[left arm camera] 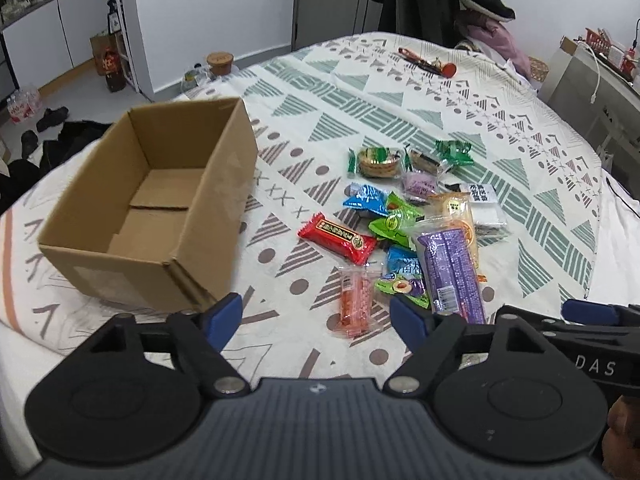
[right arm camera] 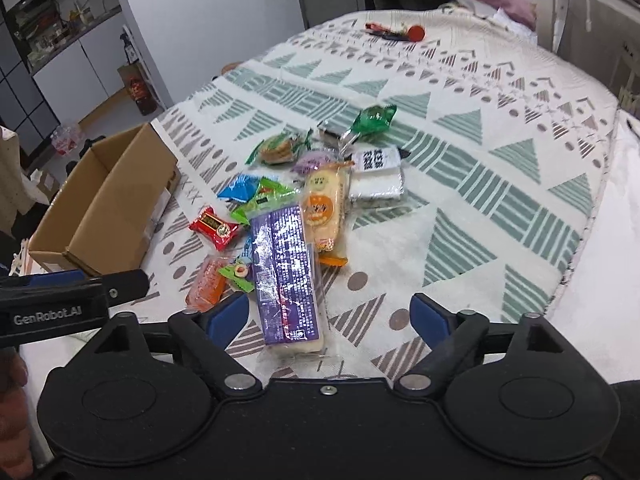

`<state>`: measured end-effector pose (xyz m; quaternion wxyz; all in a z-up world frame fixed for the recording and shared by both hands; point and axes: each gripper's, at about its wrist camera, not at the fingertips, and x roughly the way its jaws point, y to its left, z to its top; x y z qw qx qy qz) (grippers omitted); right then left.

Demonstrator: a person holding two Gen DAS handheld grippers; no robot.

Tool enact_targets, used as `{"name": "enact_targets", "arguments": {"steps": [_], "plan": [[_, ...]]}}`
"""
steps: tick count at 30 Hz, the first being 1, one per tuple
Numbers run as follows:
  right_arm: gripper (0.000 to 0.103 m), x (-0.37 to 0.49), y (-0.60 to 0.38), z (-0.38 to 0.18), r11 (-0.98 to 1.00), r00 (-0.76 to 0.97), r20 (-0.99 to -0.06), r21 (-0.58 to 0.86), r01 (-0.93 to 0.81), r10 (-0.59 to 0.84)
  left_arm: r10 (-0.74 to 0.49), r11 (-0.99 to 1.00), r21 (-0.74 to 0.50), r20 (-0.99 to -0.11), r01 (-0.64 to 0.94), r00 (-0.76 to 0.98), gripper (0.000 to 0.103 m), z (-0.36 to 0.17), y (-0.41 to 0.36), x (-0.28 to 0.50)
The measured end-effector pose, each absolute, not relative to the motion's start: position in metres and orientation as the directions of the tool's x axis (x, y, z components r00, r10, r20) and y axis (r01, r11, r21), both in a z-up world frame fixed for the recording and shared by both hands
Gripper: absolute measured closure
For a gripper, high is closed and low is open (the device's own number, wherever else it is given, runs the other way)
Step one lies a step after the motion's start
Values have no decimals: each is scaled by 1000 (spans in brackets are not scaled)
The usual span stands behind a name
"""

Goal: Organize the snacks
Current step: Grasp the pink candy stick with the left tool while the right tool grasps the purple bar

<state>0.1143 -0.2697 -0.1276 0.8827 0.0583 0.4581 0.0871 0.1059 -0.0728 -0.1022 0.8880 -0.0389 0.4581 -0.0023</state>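
Nothing boxed yet: I'm holding left gripper (left arm camera: 316, 314) and right gripper (right arm camera: 330, 314) spread, empty; cardboard box (left arm camera: 160, 204) sitting bare ahead-left, snack pile (left arm camera: 416, 224) waiting ahead

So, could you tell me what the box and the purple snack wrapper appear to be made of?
Box: brown corrugated cardboard, matte, judging by its folded flaps and creases. Purple snack wrapper: probably glossy plastic film, since it shows glare and crinkles.

Even indoor light, soft shadows, sharp pics.
Fisheye bends edges; glare on purple wrapper (right arm camera: 286, 268).
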Motion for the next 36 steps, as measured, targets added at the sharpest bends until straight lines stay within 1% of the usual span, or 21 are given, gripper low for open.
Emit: {"name": "enact_targets", "arguments": {"steps": [3, 7, 12, 17, 21, 24, 26, 27, 28, 29, 31, 36], "plan": [[18, 121, -268, -134, 978, 557, -804, 183, -102, 209, -57, 996, -86, -823, -25, 565, 31, -112, -75, 114], [24, 128, -266, -141, 978, 547, -811, 179, -109, 209, -80, 994, -106, -832, -15, 549, 40, -126, -78, 125], [29, 136, -265, -150, 972, 518, -823, 199, -123, 234, -116, 990, -138, -847, -3, 518, 46, -143, -81, 137], [29, 139, -263, -153, 970, 523, -817, 201, -140, 244, -140, 988, -158, -864, 5, 484, 51, -158, -84, 144], [29, 141, -258, -154, 966, 524, -813, 193, -171, 255, -155, 985, -174, -871, 3, 466, 58, -170, -83, 151], [29, 142, -255, -156, 965, 522, -813, 187, -183, 256, -163, 984, -180, -866, 10, 473, 60, -174, -84, 154], [29, 144, -253, -158, 967, 523, -816, 174, -184, 246, -159, 985, -173, -867, 14, 472, 64, -176, -85, 156], [29, 144, -252, -159, 969, 524, -817, 165, -185, 239, -158, 985, -172, -868, 13, 471, 69, -177, -85, 157], [29, 144, -251, -159, 970, 528, -817, 153, -187, 231, -156, 985, -170, -867, 13, 473, 77, -177, -85, 158], [29, 145, -249, -160, 971, 532, -816, 147, -190, 227, -155, 986, -169, -867, 13, 474, 81, -177, -84, 158], [29, 146, -246, -161, 972, 533, -817, 132, -197, 219, -160, 984, -178, -865, 8, 475, 84, -176, -81, 158], [29, 150, -237, -165, 968, 520, -826, 116, -221, 217, -151, 984, -177, -865, -11, 479, 85, -172, -74, 154]]}}
